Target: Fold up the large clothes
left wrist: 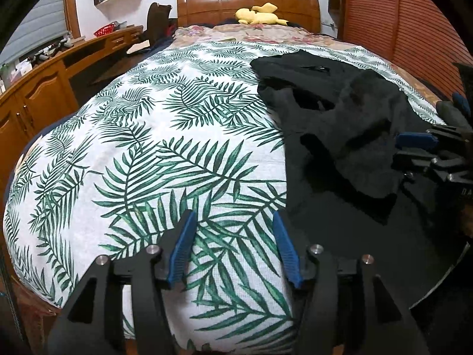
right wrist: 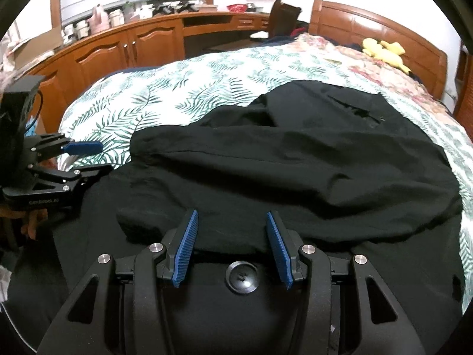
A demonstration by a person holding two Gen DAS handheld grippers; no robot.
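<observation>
A large black garment [right wrist: 295,162] lies crumpled across the right half of the bed, one part folded over the rest; in the left wrist view the same garment [left wrist: 340,136] fills the right side. My left gripper [left wrist: 233,224] is open just above the leaf-print bedspread [left wrist: 165,136], with only the bedspread showing between its blue pads; the garment's edge lies just right of its right finger. My right gripper [right wrist: 232,216] hovers open over the near part of the garment, cloth lying below and between its pads without being pinched. A round black button [right wrist: 241,276] shows near its base.
The wooden headboard [left wrist: 248,4] and a yellow plush toy [left wrist: 260,14] are at the bed's far end. A wooden desk with cabinets [right wrist: 133,44] runs along the left of the bed. A slatted reddish wall panel [left wrist: 414,29] stands at the right.
</observation>
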